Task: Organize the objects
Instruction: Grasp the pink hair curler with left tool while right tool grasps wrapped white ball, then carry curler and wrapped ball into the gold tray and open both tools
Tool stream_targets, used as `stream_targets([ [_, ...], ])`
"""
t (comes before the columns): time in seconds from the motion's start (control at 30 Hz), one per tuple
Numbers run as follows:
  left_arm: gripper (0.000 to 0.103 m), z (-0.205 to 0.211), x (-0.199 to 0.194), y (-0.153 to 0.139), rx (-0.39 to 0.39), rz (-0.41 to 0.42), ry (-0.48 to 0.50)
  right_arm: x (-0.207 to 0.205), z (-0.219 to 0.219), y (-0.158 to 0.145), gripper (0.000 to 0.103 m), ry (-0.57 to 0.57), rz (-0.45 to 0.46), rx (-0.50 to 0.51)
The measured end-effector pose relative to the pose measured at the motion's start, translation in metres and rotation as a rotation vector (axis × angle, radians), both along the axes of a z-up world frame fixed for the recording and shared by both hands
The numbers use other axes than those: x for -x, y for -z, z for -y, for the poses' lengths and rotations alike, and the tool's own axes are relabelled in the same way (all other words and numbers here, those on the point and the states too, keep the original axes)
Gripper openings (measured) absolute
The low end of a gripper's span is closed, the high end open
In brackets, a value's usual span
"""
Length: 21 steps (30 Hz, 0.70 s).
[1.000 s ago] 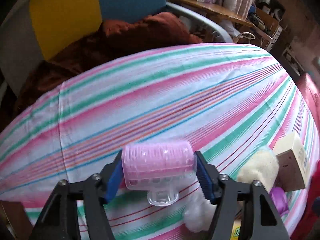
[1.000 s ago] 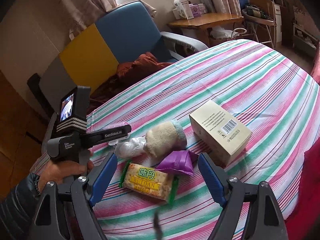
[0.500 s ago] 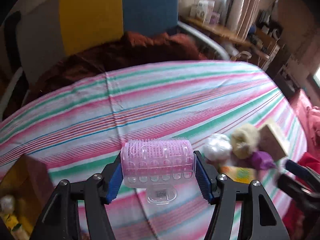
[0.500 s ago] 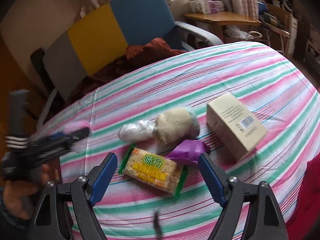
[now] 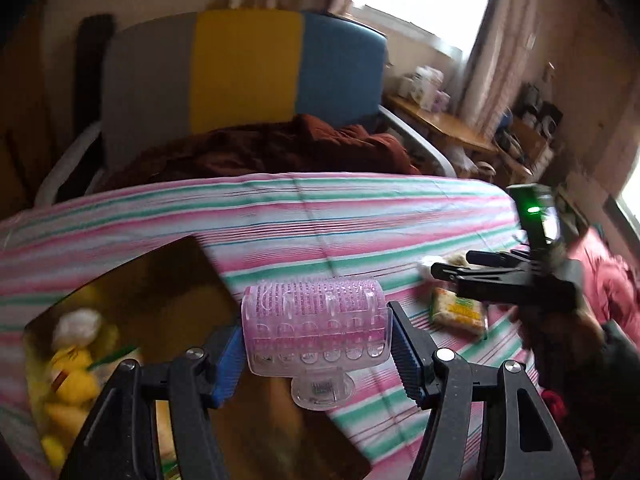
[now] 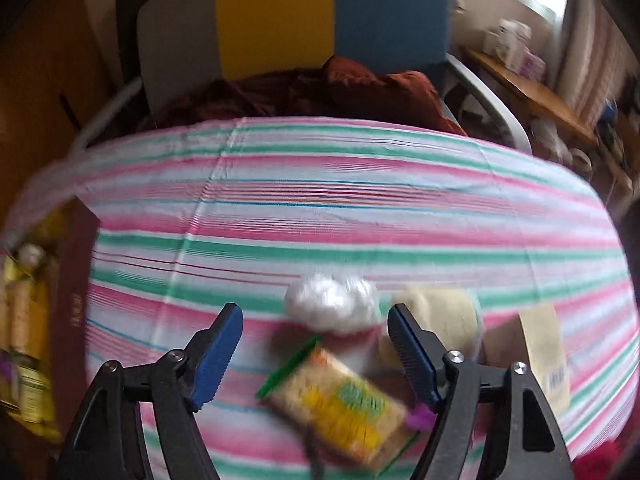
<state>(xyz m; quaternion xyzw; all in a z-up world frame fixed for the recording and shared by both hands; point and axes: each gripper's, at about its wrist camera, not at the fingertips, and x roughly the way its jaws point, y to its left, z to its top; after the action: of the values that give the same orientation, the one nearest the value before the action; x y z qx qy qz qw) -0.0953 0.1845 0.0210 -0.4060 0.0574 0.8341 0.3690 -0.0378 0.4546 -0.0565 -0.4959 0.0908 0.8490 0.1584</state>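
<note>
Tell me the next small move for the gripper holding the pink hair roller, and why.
Probably ease the left gripper down-left over the brown box, then open the jaws. The pink hair roller is clamped, and the box already holds sorted items.

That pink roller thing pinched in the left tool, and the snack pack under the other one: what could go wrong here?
The pink hair roller is held only by its ends in the left gripper, above the brown box; it might slip and land outside. The right gripper is closing over the cracker pack, with the white bag and beige roll close enough to get nudged.
</note>
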Motion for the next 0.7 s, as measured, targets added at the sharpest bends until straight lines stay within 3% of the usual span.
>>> stream_targets([
  [0.07, 0.065, 0.029, 0.004, -0.001, -0.009, 0.006, -0.051, 0.017, -0.001, 0.015, 0.059, -0.021, 0.065, -0.035],
  [0.1, 0.065, 0.044, 0.006, -0.001, -0.013, 0.01, -0.083, 0.023, -0.002, 0.022, 0.044, -0.025, 0.096, -0.045],
  [0.2, 0.065, 0.084, 0.014, -0.001, -0.025, 0.019, -0.175, 0.029, 0.0, 0.027, 0.034, -0.039, 0.119, -0.096],
  [0.3, 0.065, 0.129, 0.023, 0.0, -0.033, 0.025, -0.291, 0.026, 0.004, 0.012, 0.034, -0.039, 0.078, -0.099],
  [0.43, 0.065, 0.177, 0.026, 0.005, -0.04, 0.025, -0.411, 0.016, 0.027, -0.028, 0.034, -0.083, -0.049, -0.069],
  [0.7, 0.065, 0.203, 0.008, 0.023, -0.062, 0.07, -0.429, 0.029, 0.12, -0.072, 0.034, -0.291, -0.185, 0.037],
])
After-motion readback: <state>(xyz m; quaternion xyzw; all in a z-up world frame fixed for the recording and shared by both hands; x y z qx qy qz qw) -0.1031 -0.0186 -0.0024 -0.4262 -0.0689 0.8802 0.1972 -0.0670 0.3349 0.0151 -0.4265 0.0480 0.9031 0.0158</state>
